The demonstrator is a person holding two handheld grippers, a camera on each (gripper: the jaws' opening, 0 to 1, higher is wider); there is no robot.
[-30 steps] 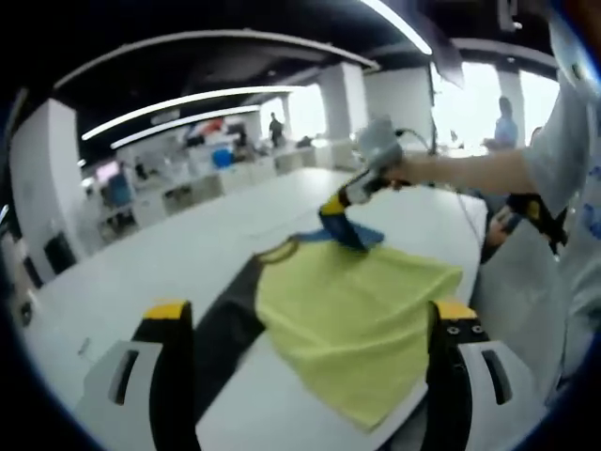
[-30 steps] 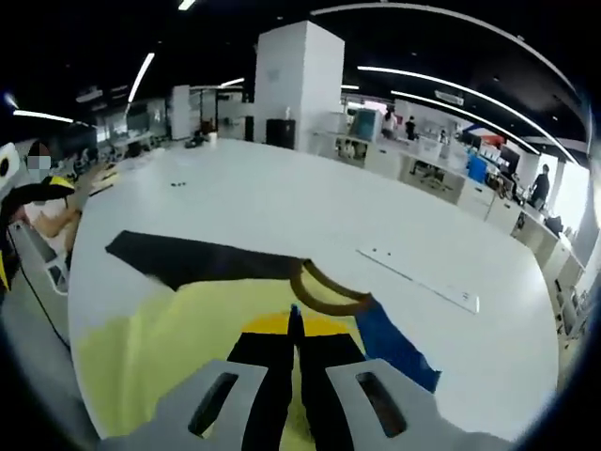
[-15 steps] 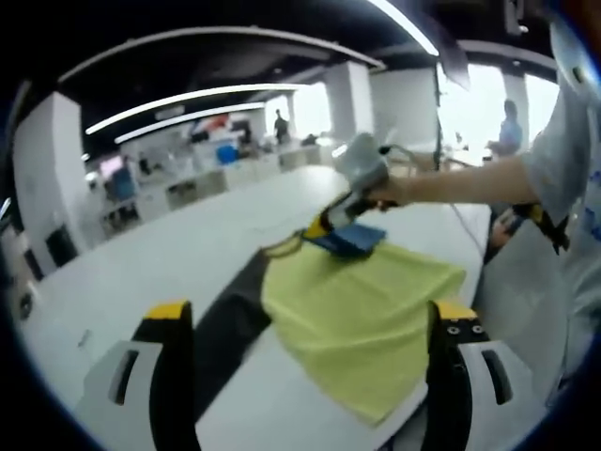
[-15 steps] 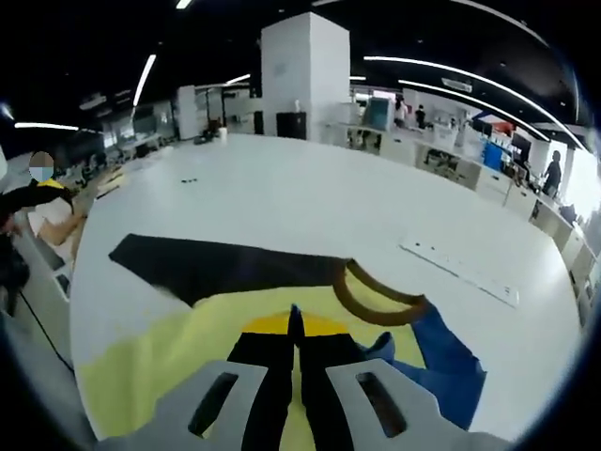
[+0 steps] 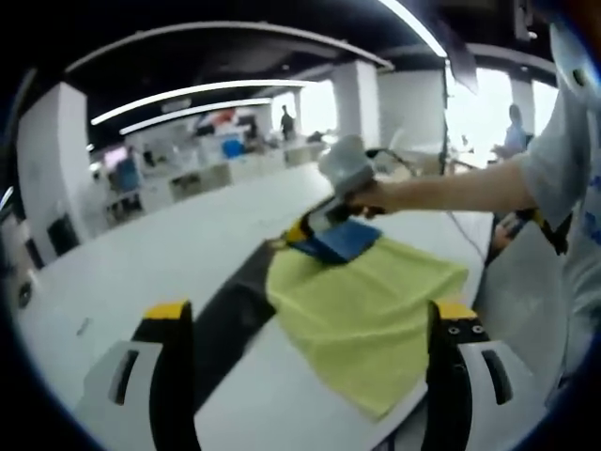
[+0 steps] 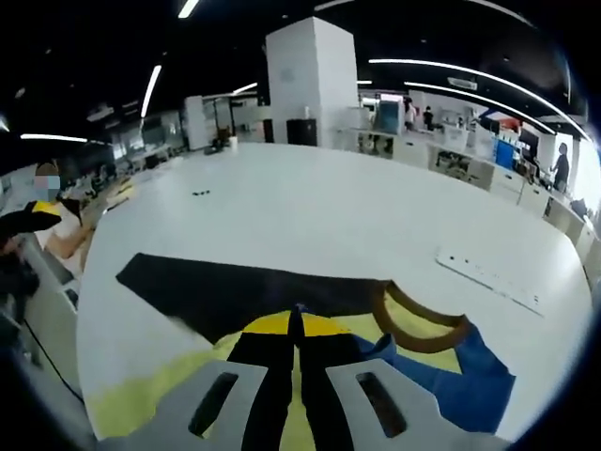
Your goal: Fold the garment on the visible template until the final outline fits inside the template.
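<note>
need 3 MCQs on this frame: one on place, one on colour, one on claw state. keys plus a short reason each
1. Where does the black sleeve lie in the right gripper view?
A. Spread flat on the white table, beyond the claw tips
B. Hanging off the table edge
C. Rolled up on the blue part

2. What colour is the main body of the garment?
A. Red
B. Pale yellow
C. White

3. What state is the right claw in?
A. Wide open above the table
B. Shut on a ruler
C. Shut on the garment

Answers:
1. A: the sleeve stretches flat across the table ahead of the claw.
2. B: the left gripper view shows a wide pale yellow panel, with the blue part and brown collar at its far end.
3. C: its jaws meet with cloth pinched between them; the left claw stands open, holding nothing.
</note>
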